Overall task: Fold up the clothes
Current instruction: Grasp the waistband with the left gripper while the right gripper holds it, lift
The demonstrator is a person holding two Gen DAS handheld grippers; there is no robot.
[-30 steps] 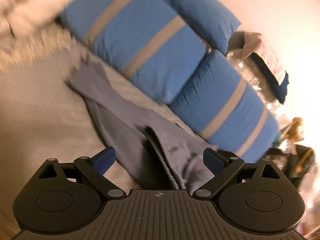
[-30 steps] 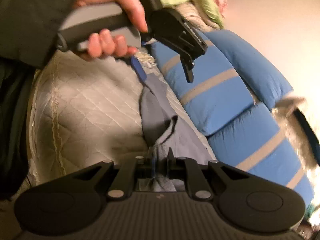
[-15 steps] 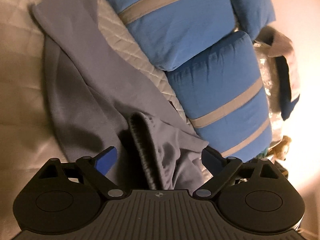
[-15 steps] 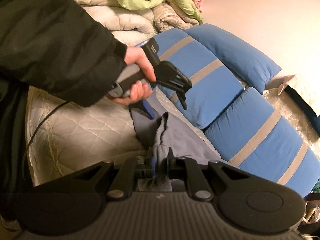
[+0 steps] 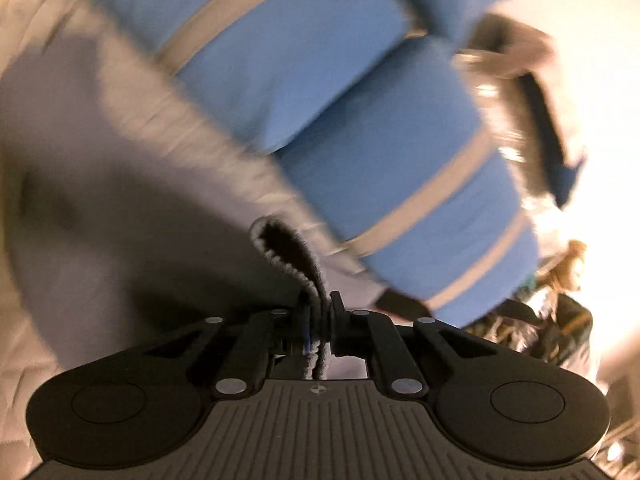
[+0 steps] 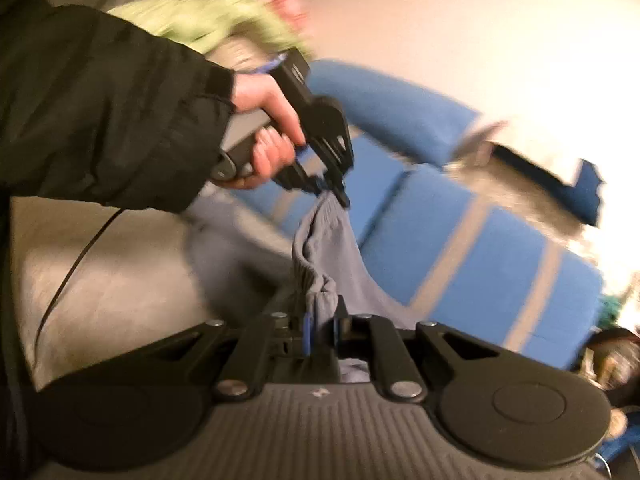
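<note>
The left gripper (image 5: 320,320) is closing on the ribbed hem of a grey garment (image 5: 120,208), which lies over a quilted bedspread (image 5: 16,360) beside blue striped pillows (image 5: 400,168).

Quilted bed (image 6: 100,300); grey garment (image 5: 120,200), blue striped pillows (image 5: 320,80) on it.

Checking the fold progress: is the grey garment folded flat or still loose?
Loose. The grey garment hangs bunched between the left hand-held gripper and right hand-held gripper, each clamped on an edge; the rest trails onto the quilt.

The left tongs (image 6: 334,188) are closing, cloth pinched between them, gripped by a dark-sleeved hand (image 6: 268,136); the right tongs (image 6: 320,330) stay clamped.
</note>
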